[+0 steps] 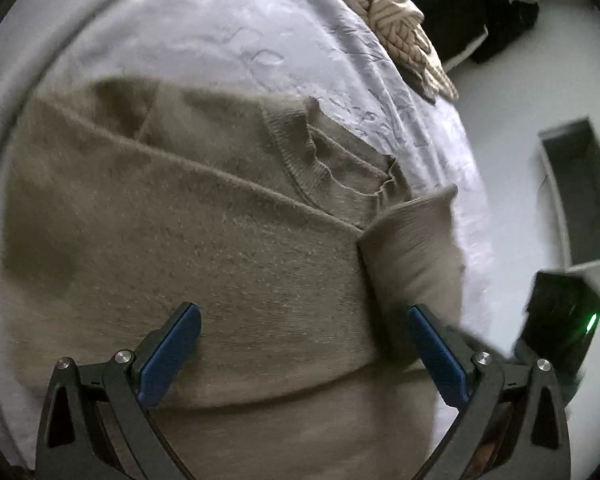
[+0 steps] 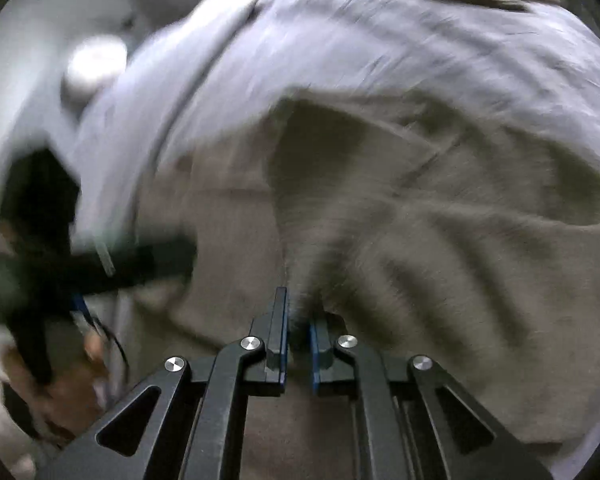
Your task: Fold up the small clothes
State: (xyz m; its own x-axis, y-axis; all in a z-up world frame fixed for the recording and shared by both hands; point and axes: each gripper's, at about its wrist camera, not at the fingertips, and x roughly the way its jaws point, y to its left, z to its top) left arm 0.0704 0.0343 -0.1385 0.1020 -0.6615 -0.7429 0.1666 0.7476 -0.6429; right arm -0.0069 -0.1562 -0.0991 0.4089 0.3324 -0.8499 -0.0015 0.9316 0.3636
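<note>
The right gripper (image 2: 299, 320) points steeply down at a taupe knitted sweater (image 2: 440, 240), its jaws nearly together and pinching a raised ridge of the knit between the blue pads; folds radiate away from the pinch. The whole right-wrist view is smeared with motion blur. At the left edge of that view, the left gripper (image 2: 76, 272) shows as a dark blurred shape with part of the person's hand (image 2: 60, 392) below it.

In the left-wrist view, the left gripper (image 1: 304, 328) also tilts down over the sweater (image 1: 180, 240), its jaws spread wide with nothing between the blue pads (image 1: 172, 356). A folded-over part of the knit with a ribbed edge (image 1: 412, 248) stands up just beside its right finger, and whether they touch cannot be told. Further on, the ribbed neckline (image 1: 300, 160) lies open on the garment.

The sweater lies spread on a crumpled pale lavender bedsheet (image 1: 220, 40). At the far end of the bed lies a striped beige cloth (image 1: 404, 36). Off the bed to the right stand a dark open box (image 1: 580, 192) and a pile of black fabric (image 1: 480, 24) on the pale floor. A black device with a green light (image 1: 560, 320) sits at the right edge.
</note>
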